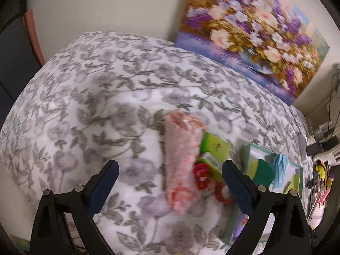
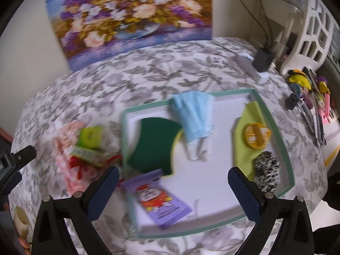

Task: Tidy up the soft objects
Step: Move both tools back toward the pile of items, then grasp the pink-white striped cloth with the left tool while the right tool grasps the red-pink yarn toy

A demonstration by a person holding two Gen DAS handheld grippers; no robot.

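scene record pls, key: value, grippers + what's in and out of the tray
surface: grey floral bedspread
tray: shallow white tray with teal rim
in tray: dark green scouring sponge; light blue face mask, draped over the far rim; lime cloth; black-and-white fuzzy scrunchie; purple printed packet
outside tray: rolled pink towel; red scrunchie; green boxes
left gripper: open, empty
right gripper: open, empty

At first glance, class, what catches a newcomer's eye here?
The big flower painting leaning on the wall behind the floral bedspread. Then the green-rimmed white tray holding a dark green sponge and blue face mask, with a pink towel beside it.
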